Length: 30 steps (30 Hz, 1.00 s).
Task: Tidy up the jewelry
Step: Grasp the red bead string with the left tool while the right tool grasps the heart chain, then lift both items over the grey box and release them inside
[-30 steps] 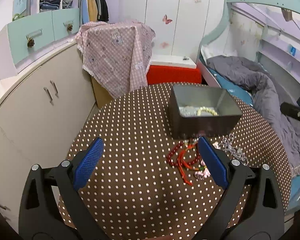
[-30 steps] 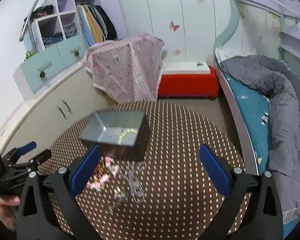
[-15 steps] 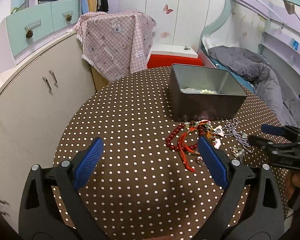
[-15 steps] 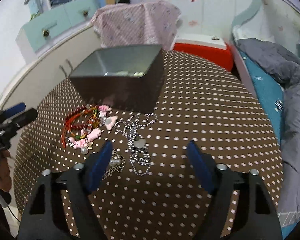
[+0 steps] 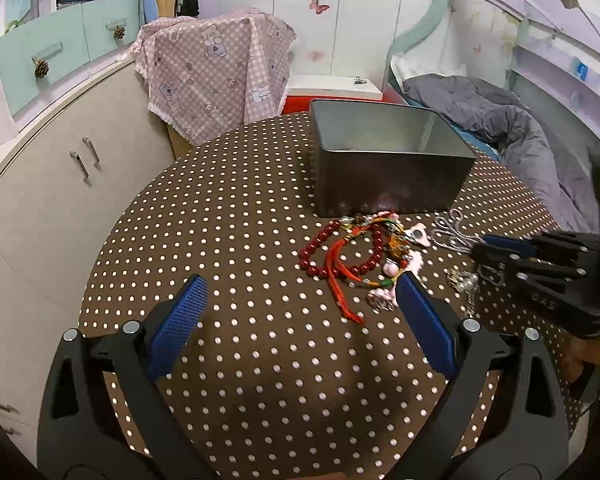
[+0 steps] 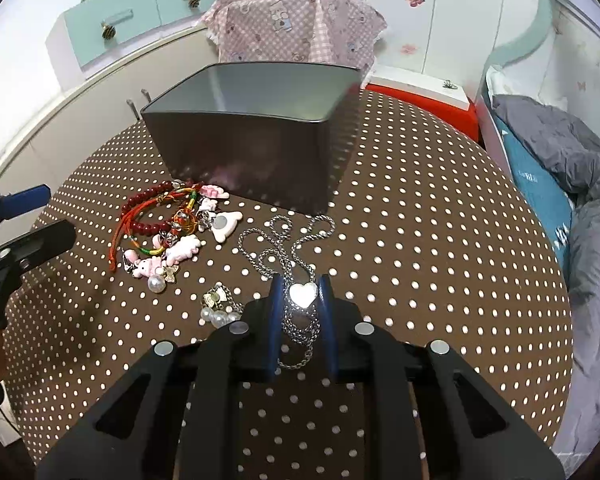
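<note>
On the dotted brown surface, in front of the open metal tin: the right tongs are drawn nearly together around the silver chain necklace, with the heart pendant lying between the blue pads. Whether the pads already pinch the chain or merely flank it cannot be told; the chain's loops lie slack on the cloth toward the tin. The step in hand appears to be the pick-up of this necklace. The left tongs hang spread wide above the cloth, holding nothing, with one pad just beside the tangle of red bead bracelets and pink charms. A small pearl cluster lies apart from both heaps, near the right tongs. The tin stands upright, its rim toward both cameras; its contents are hidden at this angle. Judged from the layout, most jewelry is outside the tin, so the task is at an early stage. The next move calls for a firm closure on the pendant or chain, a lift high enough that the trailing loops clear the tin's near wall, and a release over its interior. A thin chain may slip through the pads or catch on the neighbouring charms
</note>
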Tool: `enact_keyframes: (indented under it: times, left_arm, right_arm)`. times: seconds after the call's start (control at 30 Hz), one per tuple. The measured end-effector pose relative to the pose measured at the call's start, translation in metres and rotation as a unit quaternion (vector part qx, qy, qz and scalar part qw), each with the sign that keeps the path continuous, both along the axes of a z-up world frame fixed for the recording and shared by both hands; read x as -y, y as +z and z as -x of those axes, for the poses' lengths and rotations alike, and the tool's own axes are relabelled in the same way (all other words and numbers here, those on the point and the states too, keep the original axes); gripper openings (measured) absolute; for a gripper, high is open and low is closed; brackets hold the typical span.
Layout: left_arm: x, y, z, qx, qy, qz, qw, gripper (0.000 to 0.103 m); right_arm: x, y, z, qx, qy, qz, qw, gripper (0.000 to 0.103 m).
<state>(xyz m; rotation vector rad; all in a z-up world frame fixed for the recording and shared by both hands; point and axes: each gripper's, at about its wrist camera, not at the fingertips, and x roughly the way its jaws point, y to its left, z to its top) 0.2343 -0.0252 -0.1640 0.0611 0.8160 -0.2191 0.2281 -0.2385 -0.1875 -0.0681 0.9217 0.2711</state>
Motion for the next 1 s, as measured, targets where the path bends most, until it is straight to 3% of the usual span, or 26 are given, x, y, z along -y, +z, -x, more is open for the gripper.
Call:
enact_keyframes:
  times: [0.37,0.57,0.67,0.73,0.77,0.8,0.87,0.9,1.0]
  left_arm:
    - [-0.012,-0.019,-0.047,-0.020,0.028,-0.044,0.9985,0.093]
    - [0.003,-0.031,-0.054,-0.034,-0.009,-0.078,0.9964,0.093]
    - [0.008,-0.036,-0.054,-0.030,-0.024,-0.083,0.9958,0.087]
    - [0.006,-0.035,-0.054,-0.042,-0.042,-0.047,0.9971,0.069]
    - [0.007,-0.035,-0.054,-0.045,-0.049,-0.037,0.9971,0.055]
    - [0.010,-0.033,-0.052,-0.043,-0.060,-0.039,0.9965,0.032]
    - [0.019,-0.031,-0.045,-0.041,-0.085,-0.045,0.9945,0.008]
    - [0.022,-0.030,-0.042,-0.039,-0.090,-0.049,0.9939,0.008]
    - [0.012,-0.023,-0.037,-0.042,-0.090,-0.013,0.9949,0.008]
  right_arm:
    - [0.001,-0.003,-0.001,-0.007,-0.004,-0.010,1.000,0.016]
    - [0.002,-0.004,-0.003,-0.008,-0.006,-0.013,1.000,0.016]
    - [0.002,-0.004,-0.003,-0.009,-0.006,-0.010,1.000,0.016]
    - [0.001,-0.004,-0.003,-0.008,-0.006,-0.008,1.000,0.016]
    - [0.000,-0.004,-0.004,-0.008,-0.007,-0.007,1.000,0.016]
    - [-0.001,-0.004,-0.004,-0.008,-0.008,-0.005,1.000,0.016]
    - [-0.002,-0.003,-0.003,-0.007,-0.008,-0.003,1.000,0.016]
    - [-0.004,-0.003,-0.002,-0.007,-0.007,-0.004,1.000,0.016]
    - [-0.004,0.002,0.002,-0.001,-0.004,-0.009,1.000,0.015]
